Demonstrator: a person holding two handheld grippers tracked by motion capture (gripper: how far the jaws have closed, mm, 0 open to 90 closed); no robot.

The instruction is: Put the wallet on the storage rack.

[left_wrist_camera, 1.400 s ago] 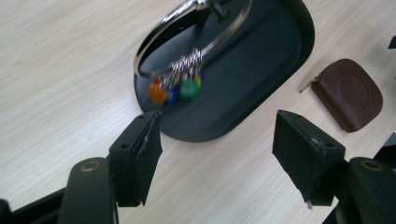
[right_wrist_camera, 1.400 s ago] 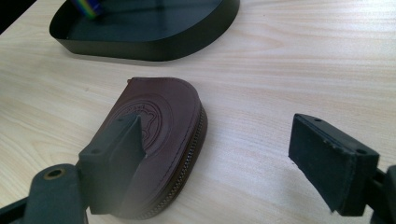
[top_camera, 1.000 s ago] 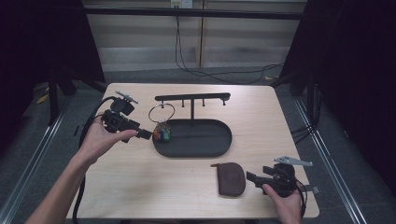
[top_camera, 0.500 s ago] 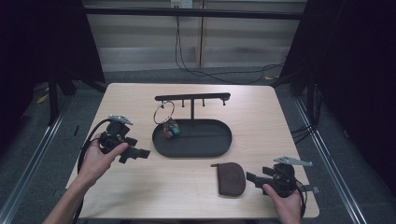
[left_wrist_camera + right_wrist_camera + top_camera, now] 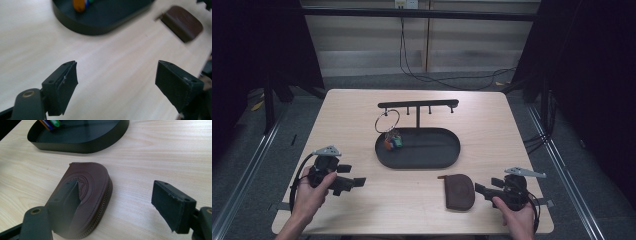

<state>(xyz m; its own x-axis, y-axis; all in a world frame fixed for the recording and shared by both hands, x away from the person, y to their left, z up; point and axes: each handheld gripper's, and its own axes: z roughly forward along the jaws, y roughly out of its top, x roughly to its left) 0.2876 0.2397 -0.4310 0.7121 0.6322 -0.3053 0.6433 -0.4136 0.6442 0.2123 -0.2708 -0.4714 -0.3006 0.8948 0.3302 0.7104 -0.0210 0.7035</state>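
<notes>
The brown pouch [image 5: 460, 191] lies flat on the wooden table [image 5: 352, 110], just in front of the black oval tray [image 5: 447, 159] and a little toward its right end, not touching it. It is a zipped leather pouch with a rounded end. My right gripper [image 5: 480, 189] sits low on the table just beside the pouch, on the side away from the tray's middle, pointing at it. In the right gripper view [image 5: 115, 200] one jaw stands over the pouch's top and the other over bare wood; the jaws are wide, have just been closing a little, and I cannot see either pad pressing on the leather.

My left gripper [image 5: 357, 181] is in front of the tray's left end, well apart from the tray. Its jaws have just been opening, stand wide and hold nothing; the left gripper view [image 5: 116, 82] shows bare table between them.

Inside the tray's left end, coloured keys [image 5: 392, 142] hang on a wire ring [image 5: 387, 121] from the stand's crossbar [image 5: 418, 104].
</notes>
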